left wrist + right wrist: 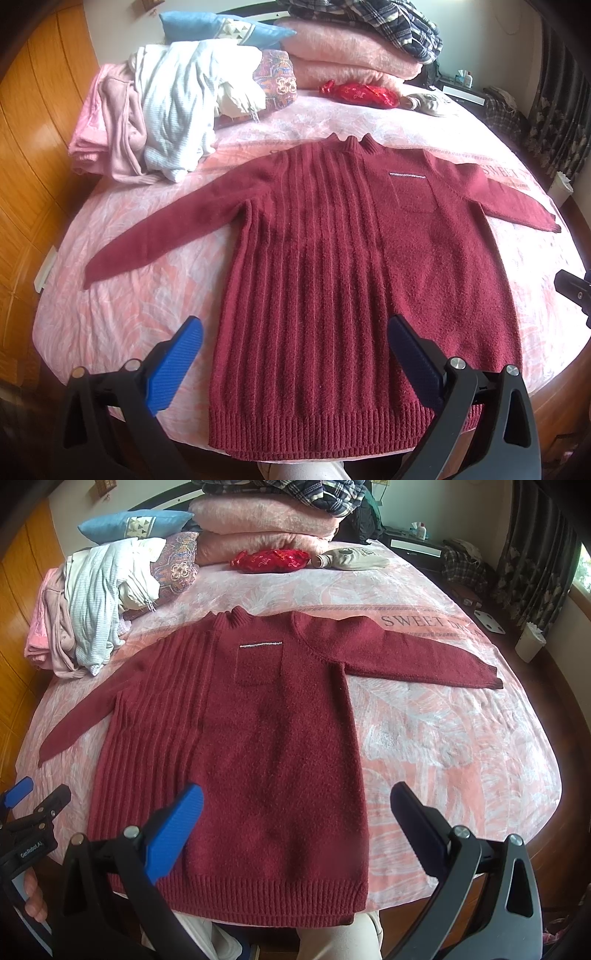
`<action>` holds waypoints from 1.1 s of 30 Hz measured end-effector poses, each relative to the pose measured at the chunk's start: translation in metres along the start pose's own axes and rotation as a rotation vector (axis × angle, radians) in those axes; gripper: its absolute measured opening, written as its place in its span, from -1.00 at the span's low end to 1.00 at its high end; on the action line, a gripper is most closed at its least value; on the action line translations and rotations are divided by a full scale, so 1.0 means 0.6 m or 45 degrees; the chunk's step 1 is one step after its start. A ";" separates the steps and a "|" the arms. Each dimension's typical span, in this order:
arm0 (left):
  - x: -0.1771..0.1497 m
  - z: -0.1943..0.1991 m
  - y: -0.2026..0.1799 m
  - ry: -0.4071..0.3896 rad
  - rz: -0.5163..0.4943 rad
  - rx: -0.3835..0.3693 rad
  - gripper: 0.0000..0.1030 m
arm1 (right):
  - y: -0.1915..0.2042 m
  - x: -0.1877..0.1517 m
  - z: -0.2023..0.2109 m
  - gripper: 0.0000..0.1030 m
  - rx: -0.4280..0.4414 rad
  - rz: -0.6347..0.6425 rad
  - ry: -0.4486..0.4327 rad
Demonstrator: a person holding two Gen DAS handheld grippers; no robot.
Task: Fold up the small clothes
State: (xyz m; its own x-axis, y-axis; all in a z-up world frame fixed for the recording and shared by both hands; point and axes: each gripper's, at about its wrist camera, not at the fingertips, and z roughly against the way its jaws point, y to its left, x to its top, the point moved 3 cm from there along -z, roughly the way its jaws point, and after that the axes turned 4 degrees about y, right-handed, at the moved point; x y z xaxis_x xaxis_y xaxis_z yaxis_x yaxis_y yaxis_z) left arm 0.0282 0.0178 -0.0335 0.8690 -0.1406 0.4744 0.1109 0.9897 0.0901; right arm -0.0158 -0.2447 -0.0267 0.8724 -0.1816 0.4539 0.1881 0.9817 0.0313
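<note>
Your sweater (332, 258) lies flat, sleeves out, unfolded; left gripper (295, 350) and right gripper (295, 819) hover wide open, empty; next, pinch a sleeve (406, 657) inward

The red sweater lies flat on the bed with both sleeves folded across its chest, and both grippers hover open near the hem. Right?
Not quite. The red sweater lies flat, but both sleeves are spread outward, as the right wrist view shows. The left gripper and right gripper are open near the hem.

We look forward from both wrists, low at the bed's (140, 306) near edge, sharing the spread sweater (351, 258).
</note>
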 end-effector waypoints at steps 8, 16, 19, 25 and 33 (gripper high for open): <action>0.000 0.000 0.000 0.002 0.000 -0.002 0.93 | 0.001 0.001 -0.002 0.95 -0.001 0.003 -0.001; -0.001 -0.003 0.001 0.002 -0.001 -0.003 0.93 | 0.002 0.002 -0.001 0.95 0.001 0.003 -0.002; 0.000 -0.002 0.001 0.002 -0.001 -0.004 0.93 | 0.001 0.002 -0.002 0.95 0.001 0.003 0.000; 0.024 -0.038 -0.013 0.048 -0.001 -0.009 0.93 | -0.055 0.033 -0.024 0.95 0.000 -0.040 0.032; 0.174 -0.125 -0.119 0.064 0.003 -0.031 0.93 | -0.363 0.166 -0.123 0.95 -0.210 -0.213 0.130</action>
State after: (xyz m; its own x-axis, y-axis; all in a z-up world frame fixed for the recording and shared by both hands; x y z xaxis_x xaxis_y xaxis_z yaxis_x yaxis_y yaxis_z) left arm 0.1474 -0.0656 -0.0560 0.8924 -0.1376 0.4297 0.1202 0.9904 0.0676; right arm 0.0636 -0.4808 -0.0539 0.8624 -0.3538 0.3621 0.3972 0.9163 -0.0508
